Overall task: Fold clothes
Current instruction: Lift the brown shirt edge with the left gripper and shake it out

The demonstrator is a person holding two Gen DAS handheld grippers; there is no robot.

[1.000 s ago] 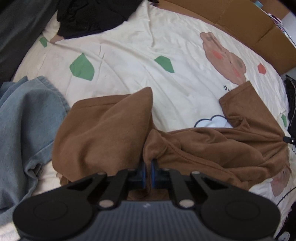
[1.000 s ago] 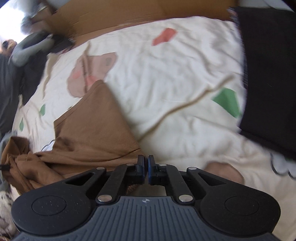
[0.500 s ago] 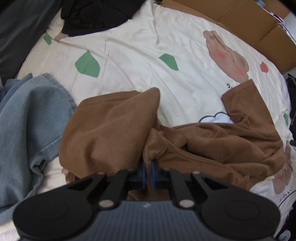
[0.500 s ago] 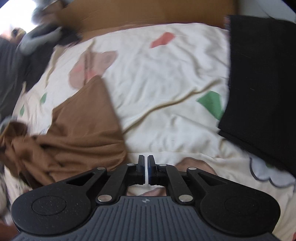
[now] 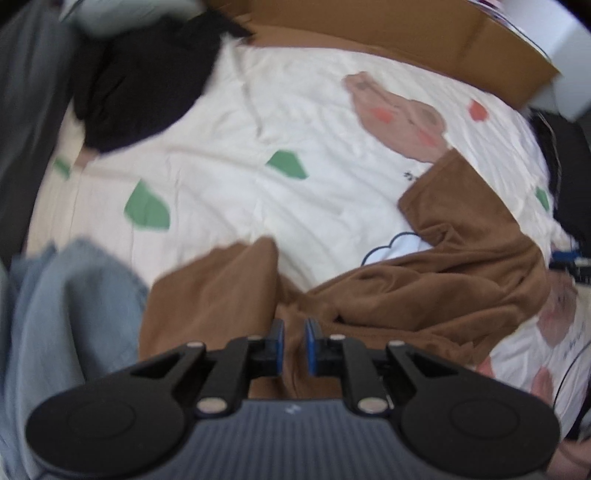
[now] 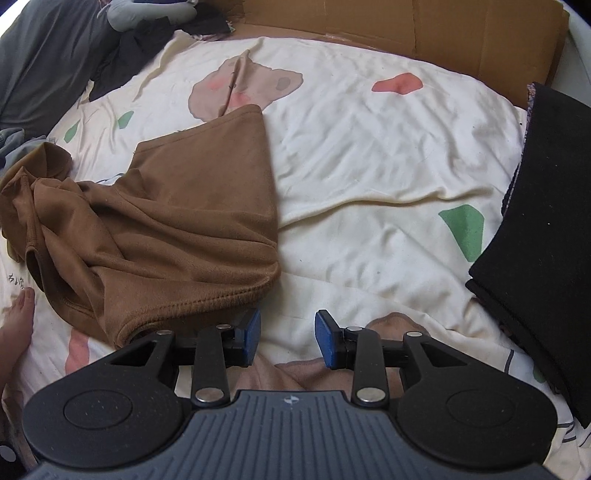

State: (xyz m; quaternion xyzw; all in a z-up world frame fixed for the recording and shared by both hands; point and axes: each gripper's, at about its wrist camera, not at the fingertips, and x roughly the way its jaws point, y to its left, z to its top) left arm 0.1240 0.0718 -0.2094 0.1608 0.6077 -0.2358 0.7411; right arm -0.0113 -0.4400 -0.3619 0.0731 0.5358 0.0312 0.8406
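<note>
A brown garment lies crumpled on the cream printed bedsheet. My left gripper stands over its near fold, the jaws parted a little with brown cloth showing in the narrow gap; this view is blurred. In the right wrist view the brown garment lies to the left, its hem just beyond my left fingertip. My right gripper is open over the bedsheet with nothing between its fingers.
A blue denim piece lies at the left and a black garment at the far left. A folded black cloth sits at the right. Cardboard lines the far edge. A person's hand rests at the lower left.
My right gripper has opened and let go of the brown garment's hem, which now lies on the sheet. My left gripper's jaws have parted slightly and the view has shifted.
</note>
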